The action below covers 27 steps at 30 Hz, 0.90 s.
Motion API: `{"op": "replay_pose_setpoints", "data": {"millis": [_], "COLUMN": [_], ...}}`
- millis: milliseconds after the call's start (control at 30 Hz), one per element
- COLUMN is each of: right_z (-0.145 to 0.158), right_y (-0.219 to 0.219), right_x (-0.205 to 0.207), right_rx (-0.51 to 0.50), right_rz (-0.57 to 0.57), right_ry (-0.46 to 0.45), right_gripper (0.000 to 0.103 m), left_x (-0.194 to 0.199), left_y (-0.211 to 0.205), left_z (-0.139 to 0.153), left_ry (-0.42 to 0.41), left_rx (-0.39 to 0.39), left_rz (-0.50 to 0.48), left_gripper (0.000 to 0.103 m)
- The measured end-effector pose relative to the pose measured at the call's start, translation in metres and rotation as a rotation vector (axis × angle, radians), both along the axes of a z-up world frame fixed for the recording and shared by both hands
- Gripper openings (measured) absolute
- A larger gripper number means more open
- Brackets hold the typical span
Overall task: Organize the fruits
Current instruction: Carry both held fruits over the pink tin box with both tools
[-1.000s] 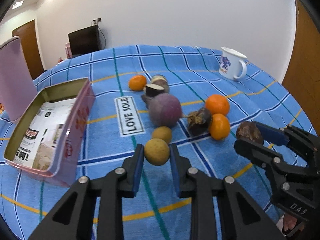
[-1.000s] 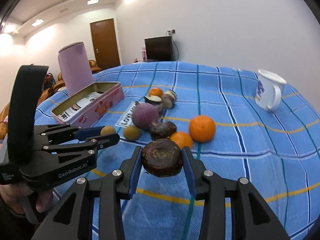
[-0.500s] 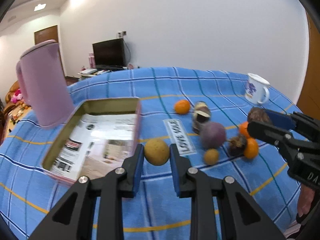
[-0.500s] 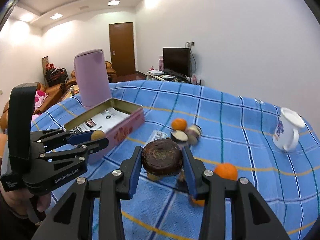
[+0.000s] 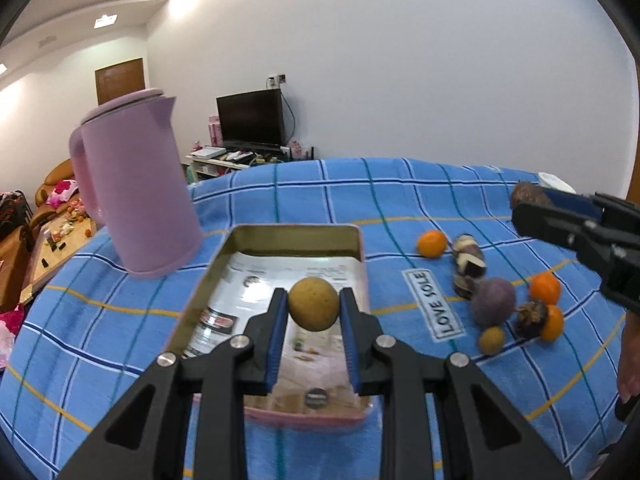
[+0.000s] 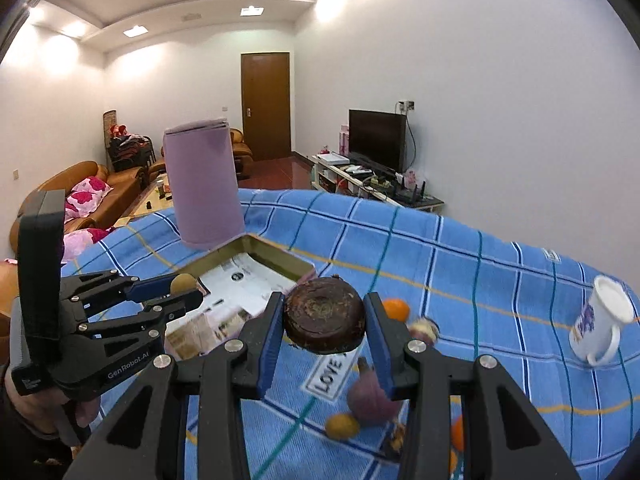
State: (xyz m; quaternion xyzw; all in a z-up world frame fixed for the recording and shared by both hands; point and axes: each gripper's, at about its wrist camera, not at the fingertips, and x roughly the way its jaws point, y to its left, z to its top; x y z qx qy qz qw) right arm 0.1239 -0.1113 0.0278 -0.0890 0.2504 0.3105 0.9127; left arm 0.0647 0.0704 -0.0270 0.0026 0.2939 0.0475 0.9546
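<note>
- The room is a living room with white walls, a brown door (image 6: pixel 265 106), a TV (image 5: pixel 250 118) and an orange sofa (image 6: pixel 86 194).
- The table (image 5: pixel 360 188) wears a blue checked cloth. It has soft folds, so round fruit could roll on it.
- A tall pink jug (image 5: pixel 132 196) stands just behind the open pink tin (image 5: pixel 362 280).
- The left gripper (image 5: pixel 313 310) pinches a round yellow-brown fruit (image 5: pixel 313 307), held above the tin.
- The right gripper (image 6: pixel 324 322) pinches a dark brown fruit (image 6: pixel 324 320) over the cloth beside the tin.
- If the left claw lets go from up high, I think the fruit may bounce out of the tin.
- The two claws are near each other and could bump.
- The other fruits, like the tangerine (image 5: pixel 432 243), lie loose on the cloth.
</note>
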Motion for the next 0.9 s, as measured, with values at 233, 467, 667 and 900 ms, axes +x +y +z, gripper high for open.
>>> {"op": "replay_pose_setpoints", "data": {"millis": [233, 467, 667, 900], "right_z": [0.004, -0.003, -0.010, -0.031], "right_y": [0.018, 0.043, 0.068, 0.093], "right_x": [0.016, 0.034, 0.052, 0.067], "right_rx": [0.038, 0.022, 0.012, -0.009], "right_rz": [0.032, 0.048, 0.067, 0.077], "right_ry": [0.038, 0.057, 0.082, 0.126], "right_gripper": [0.042, 0.042, 0.042, 0.042], "left_x": [0.008, 0.021, 0.035, 0.051], "left_y": [0.018, 0.037, 0.046, 0.059], "left_z": [0.003, -0.001, -0.007, -0.013], "left_ry": [0.001, 0.024, 0.045, 0.075], "left_rx": [0.008, 0.017, 0.034, 0.039], "left_rz": [0.024, 0.042, 0.047, 0.057], "left_gripper": [0.027, 0.027, 0.027, 0.027]}}
